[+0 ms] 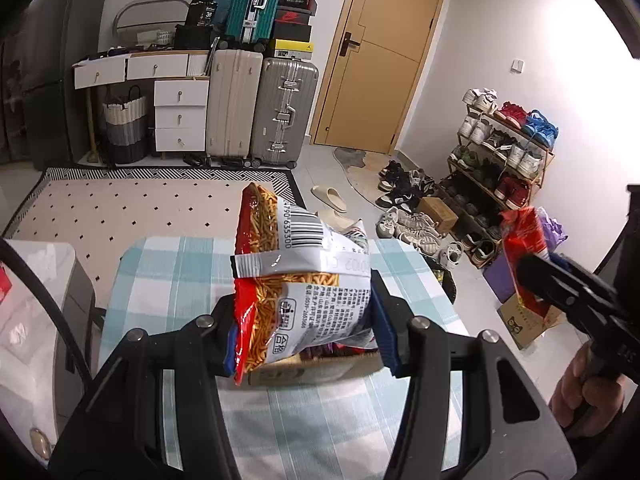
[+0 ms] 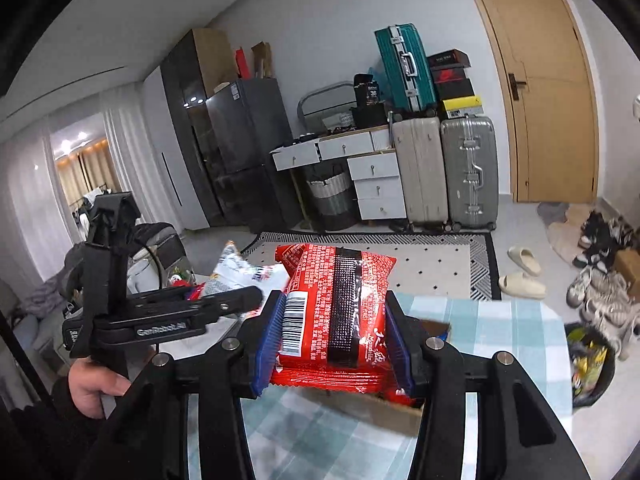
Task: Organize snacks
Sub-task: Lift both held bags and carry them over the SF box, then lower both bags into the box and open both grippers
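Note:
My left gripper [image 1: 306, 330] is shut on a white and red bag of crispy noodle sticks [image 1: 304, 276], held above the table; the same bag [image 2: 236, 270] shows at the left of the right wrist view. A red snack packet with a black stripe [image 2: 334, 308] sits between the blue pads of my right gripper [image 2: 332, 344], which is shut on it. That packet [image 1: 524, 244] and the right gripper [image 1: 532, 276] also appear at the right edge of the left wrist view. Below both bags lies a cardboard box [image 1: 320, 368] holding more snacks, mostly hidden.
A blue and white checked cloth covers the table [image 1: 168, 280]. On the floor to the right stand a dark bin [image 2: 592, 364] with wrappers, a shoe rack [image 1: 500, 152] and scattered shoes. Suitcases [image 1: 260, 112], white drawers and a door line the far wall. A person's hand [image 2: 92, 388] grips the left tool.

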Action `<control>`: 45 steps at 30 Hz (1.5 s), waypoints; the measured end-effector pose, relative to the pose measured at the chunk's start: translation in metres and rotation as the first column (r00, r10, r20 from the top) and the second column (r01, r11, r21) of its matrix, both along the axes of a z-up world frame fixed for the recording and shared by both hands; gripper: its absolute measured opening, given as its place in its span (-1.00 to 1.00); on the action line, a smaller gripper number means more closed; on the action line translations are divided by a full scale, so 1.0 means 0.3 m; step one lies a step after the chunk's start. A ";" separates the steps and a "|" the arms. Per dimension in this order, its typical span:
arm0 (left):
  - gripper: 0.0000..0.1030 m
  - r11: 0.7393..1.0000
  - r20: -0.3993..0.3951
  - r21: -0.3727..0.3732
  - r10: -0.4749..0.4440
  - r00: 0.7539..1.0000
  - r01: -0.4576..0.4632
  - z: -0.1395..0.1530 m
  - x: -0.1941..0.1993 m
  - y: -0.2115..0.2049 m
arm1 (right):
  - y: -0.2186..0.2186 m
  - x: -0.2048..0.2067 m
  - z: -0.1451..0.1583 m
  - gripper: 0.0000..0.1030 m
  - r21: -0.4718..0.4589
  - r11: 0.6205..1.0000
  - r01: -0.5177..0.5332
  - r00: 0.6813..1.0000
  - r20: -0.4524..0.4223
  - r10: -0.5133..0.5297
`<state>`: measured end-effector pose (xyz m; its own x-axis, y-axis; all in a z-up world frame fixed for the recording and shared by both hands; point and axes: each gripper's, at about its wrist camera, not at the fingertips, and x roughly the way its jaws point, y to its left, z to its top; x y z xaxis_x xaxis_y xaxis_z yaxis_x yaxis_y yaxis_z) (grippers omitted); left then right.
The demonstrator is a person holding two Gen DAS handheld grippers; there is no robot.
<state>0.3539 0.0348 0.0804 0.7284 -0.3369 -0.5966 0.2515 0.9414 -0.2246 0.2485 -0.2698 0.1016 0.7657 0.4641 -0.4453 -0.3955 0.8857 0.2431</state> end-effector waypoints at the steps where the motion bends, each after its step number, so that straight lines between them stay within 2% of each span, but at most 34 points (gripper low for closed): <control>1: -0.05 1.000 -0.006 0.004 0.000 1.000 0.000 0.005 0.020 -0.004 | 0.006 0.008 0.011 -0.07 -0.011 1.000 0.003 1.000 0.007 -0.002; 8: -0.05 0.999 -0.050 0.034 -0.041 0.998 0.043 -0.011 0.154 -0.110 | 0.015 0.131 0.031 -0.07 -0.023 1.000 0.014 1.000 -0.012 -0.014; 12: -0.05 0.998 -0.061 0.042 -0.041 0.997 0.043 -0.031 0.235 -0.157 | 0.030 0.223 0.008 -0.07 -0.072 0.997 0.021 0.999 -0.024 -0.023; 23: -0.05 0.994 -0.138 0.098 -0.035 0.990 0.049 -0.245 0.402 -0.231 | 0.015 0.422 -0.192 -0.07 -0.083 0.996 0.033 0.989 -0.138 -0.044; 31: -0.05 0.990 -0.178 0.115 -0.056 0.982 0.077 -0.373 0.474 -0.254 | -0.010 0.501 -0.321 -0.07 -0.091 0.995 0.034 0.978 -0.202 -0.052; 45: -0.04 0.983 -0.210 0.123 -0.110 0.971 0.138 -0.513 0.553 -0.303 | 0.006 0.560 -0.434 -0.07 -0.144 0.989 0.030 0.965 -0.254 -0.066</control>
<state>0.5198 -0.0560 -0.0735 0.5461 -0.3230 -0.7729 0.3307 0.9309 -0.1553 0.4166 -0.2680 -0.0286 0.6363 0.3503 -0.6873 -0.2918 0.9340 0.2059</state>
